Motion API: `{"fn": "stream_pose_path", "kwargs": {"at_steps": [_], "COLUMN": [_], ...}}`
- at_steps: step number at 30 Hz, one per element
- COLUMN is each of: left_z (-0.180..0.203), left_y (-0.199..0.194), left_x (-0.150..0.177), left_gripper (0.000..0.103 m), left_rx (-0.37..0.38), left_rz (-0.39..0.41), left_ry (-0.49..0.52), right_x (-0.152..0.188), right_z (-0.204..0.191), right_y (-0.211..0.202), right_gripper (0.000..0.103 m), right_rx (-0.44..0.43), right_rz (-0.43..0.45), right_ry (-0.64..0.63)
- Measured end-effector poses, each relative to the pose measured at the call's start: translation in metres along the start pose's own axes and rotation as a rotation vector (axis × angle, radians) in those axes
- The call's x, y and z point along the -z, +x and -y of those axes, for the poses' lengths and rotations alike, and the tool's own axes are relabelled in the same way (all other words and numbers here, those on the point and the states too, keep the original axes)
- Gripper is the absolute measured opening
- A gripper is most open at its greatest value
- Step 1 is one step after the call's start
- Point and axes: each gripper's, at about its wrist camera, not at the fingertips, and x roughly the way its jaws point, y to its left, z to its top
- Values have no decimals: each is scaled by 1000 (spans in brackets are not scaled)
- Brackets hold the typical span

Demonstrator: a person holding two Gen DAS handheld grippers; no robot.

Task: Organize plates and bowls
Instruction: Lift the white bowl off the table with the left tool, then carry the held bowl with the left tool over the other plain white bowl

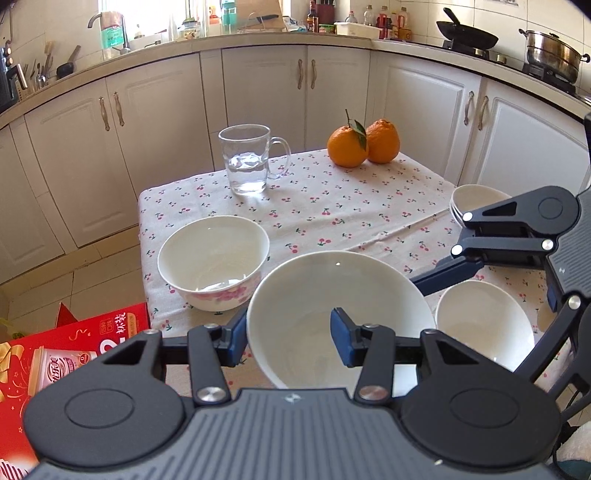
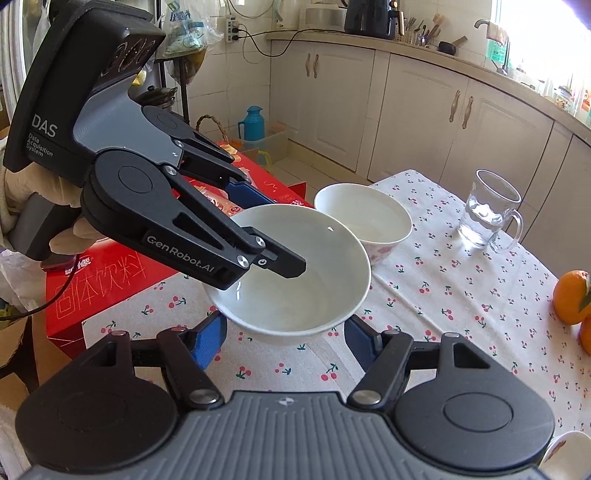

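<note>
1. Where the right gripper [image 1: 436, 273] enters the left wrist view, its body runs off the right edge and only one blue finger [image 1: 443, 273] shows, so that view does not tell how the fingers stand; the right wrist view shows them apart, either side of the bowl's near rim without touching it.
2. A stack of bowls [image 1: 476, 201] sits half hidden behind that gripper, and a small bowl [image 1: 484, 321] below it is partly covered.
3. An orange [image 2: 572, 297] is cut off at the right edge of the right wrist view.
4. The counter [image 1: 332, 206] wears a white cloth with cherry print; white cabinets [image 1: 266, 88] and a worktop with a wok [image 1: 467, 35] and a steel pot [image 1: 554, 55] stand behind.
5. A glass mug [image 1: 247, 158] holding water and two oranges [image 1: 364, 142] stand at the far side; a red box [image 2: 110, 280] lies beside the counter.
6. The bowl [image 1: 332, 314] is plain white, glossy and wide, held above the cloth near the front edge.
7. The left gripper [image 1: 291, 339] has its fingers clamped on the bowl's rim, one inside, one outside.
8. A flowered bowl [image 1: 214, 262] rests just beside it.
</note>
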Motion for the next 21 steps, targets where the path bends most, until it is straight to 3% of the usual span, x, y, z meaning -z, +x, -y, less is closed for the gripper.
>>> {"fn": "stream_pose_path", "kwargs": {"at_steps": [21], "left_z": [90], "left_y": [-3], "left_x": [-16], "left_gripper": [46], "left_rx": [76], "left_rz": [41], "left_ry": [87], "right_x": [60], "right_z": [12], "right_y": [-81], "right_gripper": [75], "right_rx": [101], "right_rz": [43], "right_ry": [62]}}
